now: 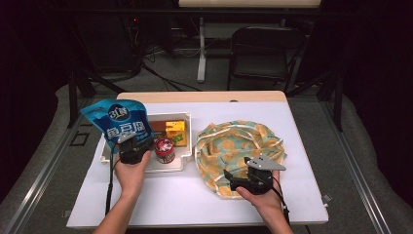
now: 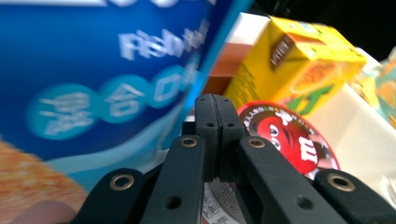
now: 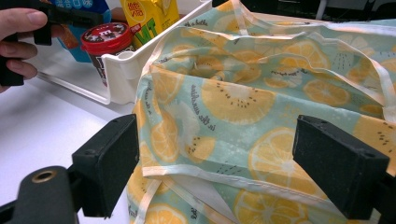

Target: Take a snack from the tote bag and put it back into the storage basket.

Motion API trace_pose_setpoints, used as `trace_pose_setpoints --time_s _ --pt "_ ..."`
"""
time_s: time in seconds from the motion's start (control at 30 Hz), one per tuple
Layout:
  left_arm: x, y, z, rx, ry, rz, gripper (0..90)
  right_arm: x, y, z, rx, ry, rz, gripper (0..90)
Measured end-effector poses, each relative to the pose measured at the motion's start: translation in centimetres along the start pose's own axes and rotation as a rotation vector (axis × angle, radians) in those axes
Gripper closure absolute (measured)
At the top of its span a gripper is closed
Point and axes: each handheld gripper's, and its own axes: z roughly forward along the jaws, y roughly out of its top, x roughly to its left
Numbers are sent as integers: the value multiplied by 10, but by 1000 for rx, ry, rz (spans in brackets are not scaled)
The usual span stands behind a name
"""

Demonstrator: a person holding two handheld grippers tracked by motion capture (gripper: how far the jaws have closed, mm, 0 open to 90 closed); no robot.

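Left of centre in the high view, the left gripper's (image 1: 127,139) fingers are clamped on a glossy blue snack pouch (image 1: 118,122), held above a white plastic tray (image 1: 186,146); lower right, the right gripper's (image 1: 234,175) fingers stand released over a lemon-print cloth bag (image 1: 234,141) on the white surface (image 1: 170,195).

White tray (image 1: 181,161) is crowded: red-lidded cup (image 1: 164,149) sits at its near edge, yellow carton (image 1: 175,131) just behind, blue bag (image 1: 121,123) held up over its left half by left gripper (image 1: 132,148). Little room is left between cup and carton. Tray's right wall lies just beside the lemon-print cloth bag (image 1: 238,146), so that gap is narrow. Cloth bag's near hem is straddled by the wide-apart jaws of right gripper (image 3: 217,163). Bare tabletop (image 1: 180,200) is left free along the near edge, and along the far edge behind tray and cloth.
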Motion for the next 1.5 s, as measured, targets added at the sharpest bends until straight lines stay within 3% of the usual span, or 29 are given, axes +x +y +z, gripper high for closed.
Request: trace_pose_setpoints --time_s 0.17,0.27,0.37,0.47,0.53,0.63,0.77,1.0,1.5 --pt "-8 -3 5 5 -62 16 900 1 0 1 1 2 1 142" --pt "-12 -3 4 1 -52 13 900 3 -1 2 2 3 -2 142" --pt "-15 -4 -10 -32 -55 -11 900 3 -1 2 4 3 -3 142" --pt "-30 -15 -26 -35 -80 71 900 1 -1 1 2 0 -1 142" --pt "-38 -25 -31 -13 -104 95 900 0 -1 1 -1 -5 6 142" --pt "-45 -37 -30 39 -129 113 900 0 -1 1 3 -6 5 142" --pt "-50 -43 -21 68 -133 122 900 2 0 1 4 -3 -2 142" --pt "-41 -42 -23 58 -98 122 900 0 -1 2 5 -3 4 142" --pt "-8 -30 -22 19 -22 -5 900 1 -2 3 7 -4 3 143"
